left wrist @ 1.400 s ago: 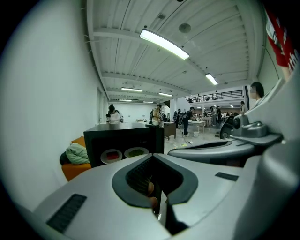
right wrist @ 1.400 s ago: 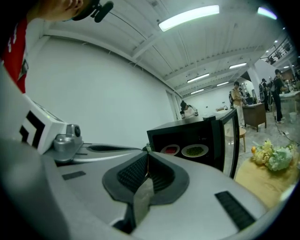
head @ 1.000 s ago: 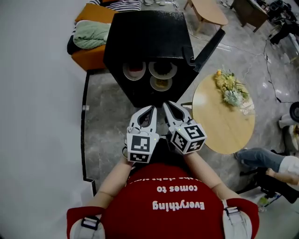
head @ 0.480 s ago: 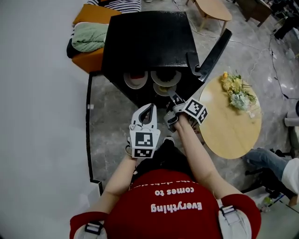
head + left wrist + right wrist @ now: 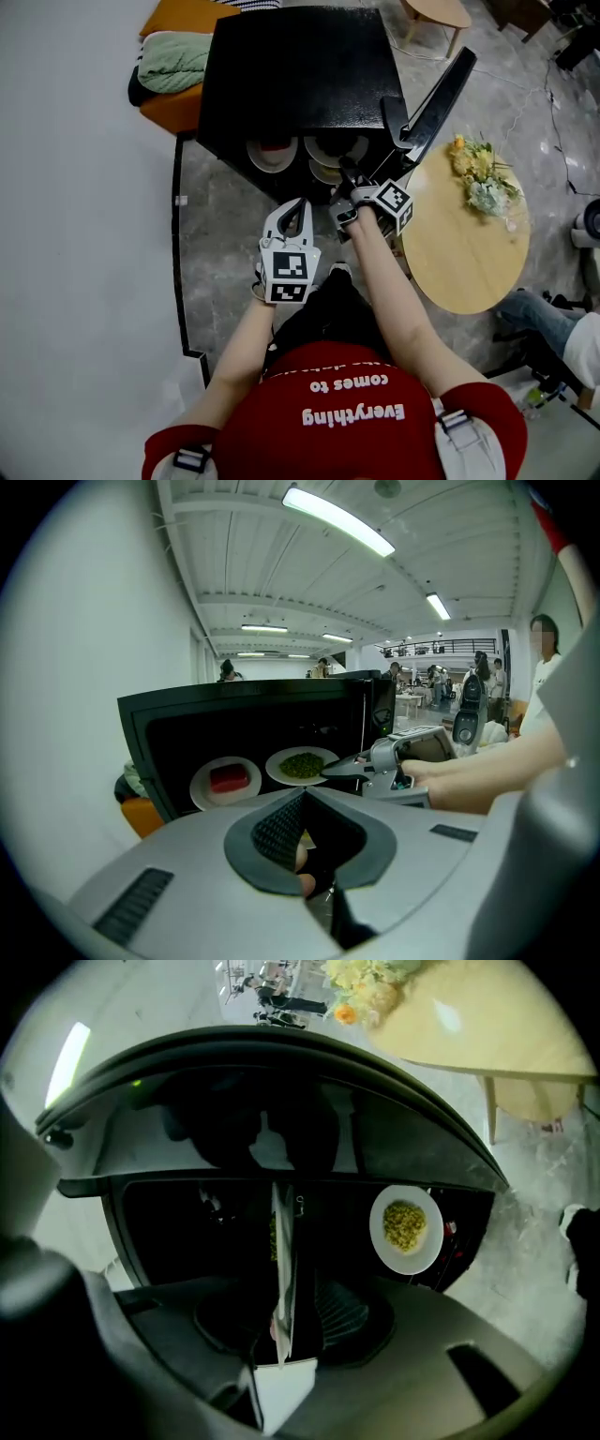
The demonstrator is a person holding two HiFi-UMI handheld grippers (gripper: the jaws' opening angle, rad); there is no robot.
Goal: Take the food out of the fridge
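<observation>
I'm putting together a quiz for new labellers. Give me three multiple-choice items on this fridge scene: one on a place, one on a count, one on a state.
1. Seen from the head view, where in the fridge does the plate of red food sit?
A. on the left
B. in the middle
C. on the right

2. How many plates are in the fridge?
A. two
B. three
C. four

3. The fridge door is:
A. shut
B. open
C. taken off

Answers:
1 A: it lies left of the plate of green food.
2 B: the red and green ones, plus a plate of yellow food.
3 B: the door stands swung out towards the round table, and the inside shows.
</observation>
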